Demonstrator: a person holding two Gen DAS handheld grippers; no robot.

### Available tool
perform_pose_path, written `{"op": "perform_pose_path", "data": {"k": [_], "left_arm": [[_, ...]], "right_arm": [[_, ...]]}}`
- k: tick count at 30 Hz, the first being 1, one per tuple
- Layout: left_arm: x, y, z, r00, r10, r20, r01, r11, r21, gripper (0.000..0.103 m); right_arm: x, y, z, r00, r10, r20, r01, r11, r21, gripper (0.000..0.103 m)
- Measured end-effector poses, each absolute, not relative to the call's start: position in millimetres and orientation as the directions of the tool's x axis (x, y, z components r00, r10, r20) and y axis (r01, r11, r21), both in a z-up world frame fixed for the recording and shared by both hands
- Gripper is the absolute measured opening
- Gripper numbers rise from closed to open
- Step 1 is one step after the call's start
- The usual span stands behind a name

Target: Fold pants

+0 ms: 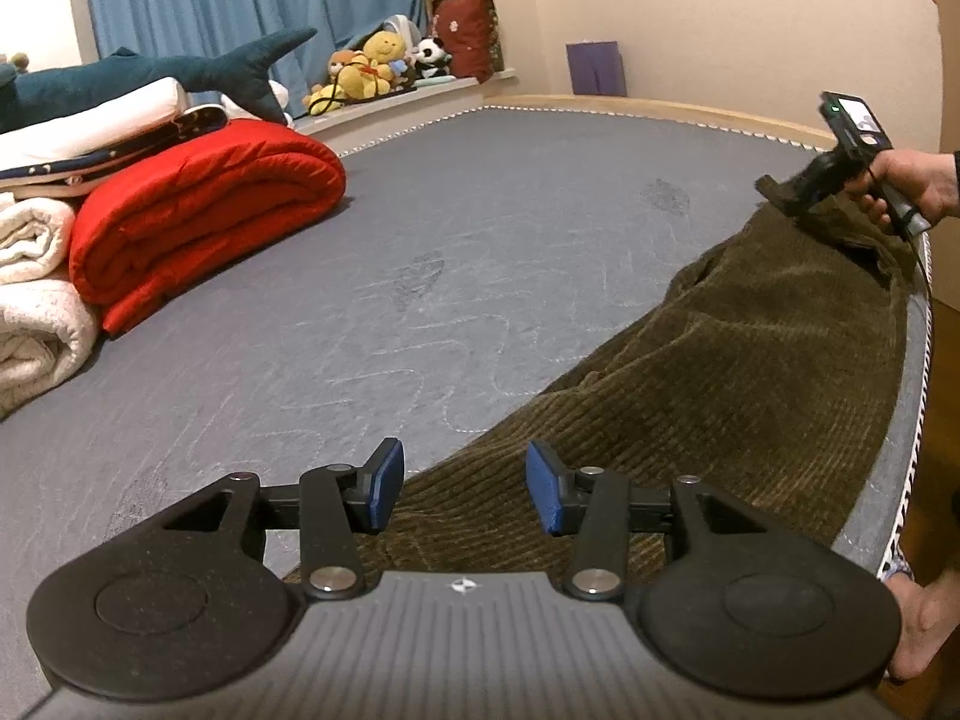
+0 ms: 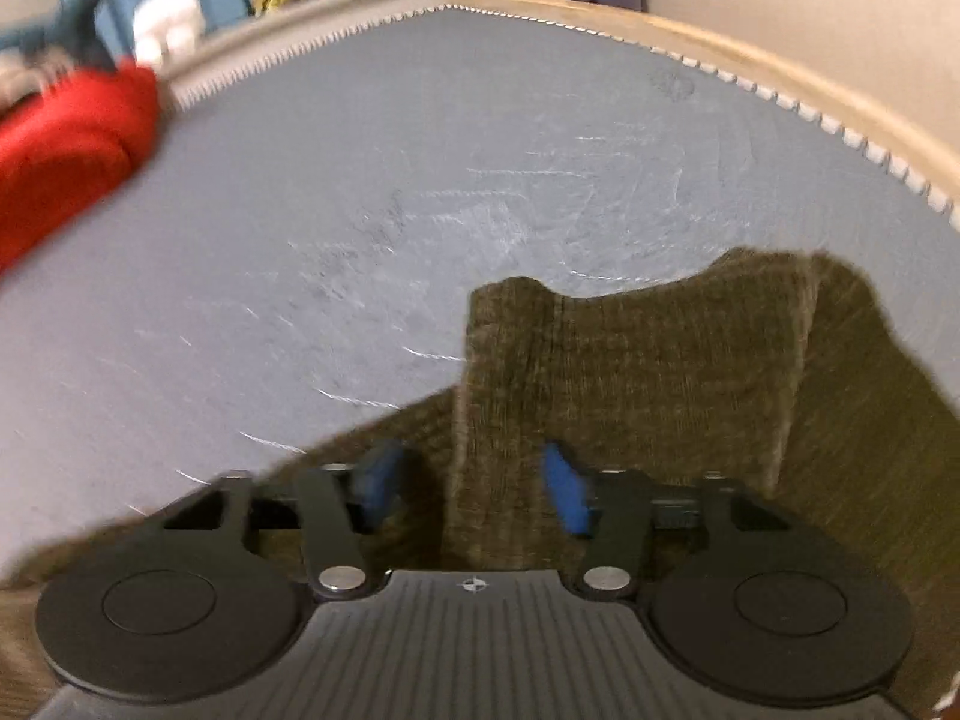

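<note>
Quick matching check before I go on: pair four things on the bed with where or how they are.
1. pants
2. red quilt
3. left gripper
4. shark plush

a. rolled up, far left of the mattress
b. open, over one end of the brown corduroy
c. on top of the bedding pile
d. spread along the mattress's right edge

Pairs: 1-d, 2-a, 3-b, 4-c

Pants (image 1: 720,372) on mattress (image 1: 420,252), blankets (image 1: 204,204) left.
</note>
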State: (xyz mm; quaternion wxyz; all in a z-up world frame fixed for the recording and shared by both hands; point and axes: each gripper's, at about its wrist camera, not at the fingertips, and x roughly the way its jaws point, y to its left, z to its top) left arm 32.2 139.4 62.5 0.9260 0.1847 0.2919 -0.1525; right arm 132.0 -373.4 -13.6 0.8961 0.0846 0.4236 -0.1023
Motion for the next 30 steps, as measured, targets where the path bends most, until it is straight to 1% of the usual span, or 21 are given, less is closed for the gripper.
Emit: {"op": "perform_pose_path", "data": {"k": [1, 3, 7, 9, 11, 13, 14, 15, 16, 17, 19, 21, 22, 23, 24, 25, 28, 30], "left_arm": [[32, 140, 64, 0.785, -0.178, -0.593, 0.389, 0.887, 0.248, 0.050], [32, 141, 67, 0.789, -0.188, -0.586, 0.389, 0.890, 0.239, 0.050], [32, 137, 72, 0.794, -0.202, -0.573, 0.394, 0.889, 0.232, 0.050], [33, 135, 75, 0.794, -0.211, -0.570, 0.397, 0.890, 0.224, 0.050], [34, 133, 77, 0.792, -0.221, -0.570, 0.402, 0.890, 0.214, 0.050], [37, 131, 78, 0.789, -0.220, -0.574, 0.400, 0.893, 0.208, 0.050], [39, 131, 78, 0.788, -0.215, -0.577, 0.395, 0.896, 0.205, 0.050], [41, 130, 79, 0.787, -0.210, -0.580, 0.387, 0.900, 0.200, 0.050], [42, 130, 79, 0.787, -0.206, -0.582, 0.381, 0.904, 0.195, 0.050], [43, 130, 79, 0.786, -0.202, -0.584, 0.373, 0.909, 0.187, 0.050], [44, 133, 80, 0.787, -0.194, -0.585, 0.357, 0.917, 0.178, 0.051], [44, 137, 80, 0.790, -0.179, -0.587, 0.338, 0.925, 0.173, 0.053], [45, 141, 80, 0.790, -0.167, -0.589, 0.322, 0.932, 0.167, 0.053], [46, 146, 79, 0.790, -0.156, -0.593, 0.305, 0.939, 0.159, 0.053], [47, 150, 78, 0.789, -0.145, -0.597, 0.287, 0.946, 0.150, 0.053], [49, 156, 77, 0.787, -0.132, -0.603, 0.264, 0.955, 0.136, 0.053], [53, 174, 70, 0.775, -0.096, -0.625, 0.207, 0.972, 0.108, 0.053], [55, 184, 66, 0.767, -0.072, -0.637, 0.181, 0.978, 0.108, 0.053]], "right_arm": [[130, -380, -10, 0.625, -0.109, -0.773, 0.275, 0.958, 0.087, 0.008], [118, -402, 3, 0.654, -0.095, -0.750, 0.333, 0.927, 0.173, 0.007], [66, -453, 46, 0.726, -0.161, -0.669, 0.433, 0.862, 0.263, 0.007], [31, -483, 58, 0.737, -0.172, -0.653, 0.484, 0.809, 0.333, 0.006], [-4, -513, 55, 0.717, -0.155, -0.680, 0.544, 0.734, 0.406, 0.006], [-33, -534, 42, 0.660, -0.138, -0.738, 0.626, 0.644, 0.440, 0.007], [-44, -544, 32, 0.617, -0.123, -0.777, 0.677, 0.586, 0.445, 0.009], [-53, -552, 22, 0.567, -0.122, -0.815, 0.734, 0.525, 0.432, 0.011], [-63, -558, 17, 0.512, -0.158, -0.844, 0.794, 0.461, 0.396, 0.014], [-71, -562, 17, 0.488, -0.214, -0.846, 0.831, 0.411, 0.375, 0.014], [-69, -563, 28, 0.550, -0.292, -0.783, 0.805, 0.435, 0.403, 0.015], [-54, -557, 43, 0.643, -0.326, -0.693, 0.727, 0.543, 0.419, 0.019], [-40, -552, 49, 0.703, -0.313, -0.639, 0.659, 0.626, 0.418, 0.025], [-27, -547, 52, 0.747, -0.284, -0.601, 0.593, 0.693, 0.410, 0.034], [-14, -544, 52, 0.779, -0.252, -0.574, 0.534, 0.747, 0.397, 0.039], [2, -538, 48, 0.800, -0.223, -0.557, 0.486, 0.785, 0.384, 0.043], [47, -533, 28, 0.802, -0.147, -0.578, 0.421, 0.827, 0.374, 0.044], [74, -535, 20, 0.797, -0.125, -0.591, 0.396, 0.847, 0.354, 0.044]]}}
